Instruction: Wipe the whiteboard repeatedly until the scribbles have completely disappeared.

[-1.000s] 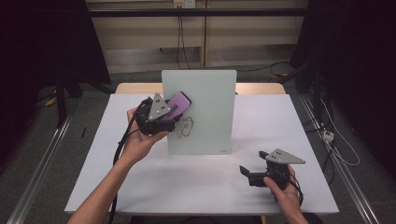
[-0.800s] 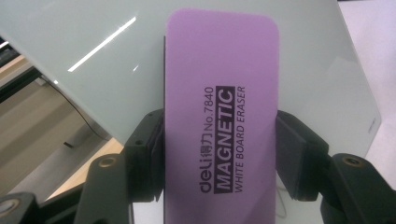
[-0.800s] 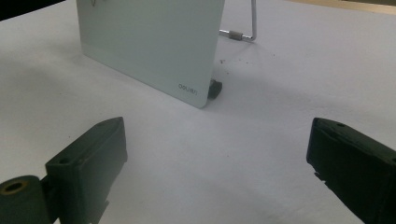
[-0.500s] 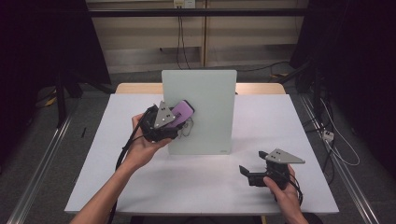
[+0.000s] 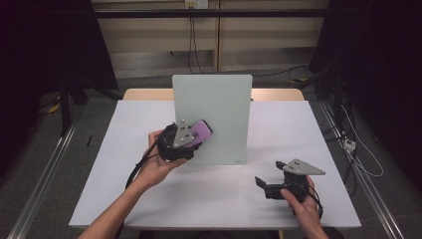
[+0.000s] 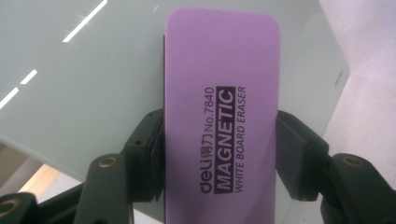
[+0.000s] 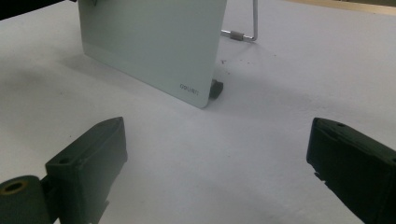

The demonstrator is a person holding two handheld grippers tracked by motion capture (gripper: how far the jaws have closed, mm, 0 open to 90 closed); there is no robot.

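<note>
While the left hand-held gripper (image 5: pixel 191 142) is held up against the front of the upright pale green glass whiteboard (image 5: pixel 219 107), a flat purple rectangular magnetic whiteboard eraser (image 5: pixel 201 132) is clamped between its two black jaws. In the left gripper view the eraser (image 6: pixel 224 121) is gripped by its long edges, roughly at mid-length, with the pads pressed tight on both sides and the black print "MAGNETIC WHITE BOARD ERASER" running along its length. Its upper half sticks out past the jaws and is laid over the board's glass (image 6: pixel 84 93); whether it's actually touching the glass or just hovering in front of it can't be told. Seen from the high view, the eraser is angled up to the right, over the lower left part of the board.

The right hand-held gripper (image 5: pixel 271 186) is parked low on the white surface (image 5: pixel 318 134), well apart from the board, off toward its lower right corner. Its jaws are spread wide, with nothing between them but bare surface, as seen in the right gripper view. From there the board's bottom corner (image 7: pixel 191 91) with a small logo is seen too, plus a thin metal wire stand (image 7: pixel 245 32) behind it.
</note>
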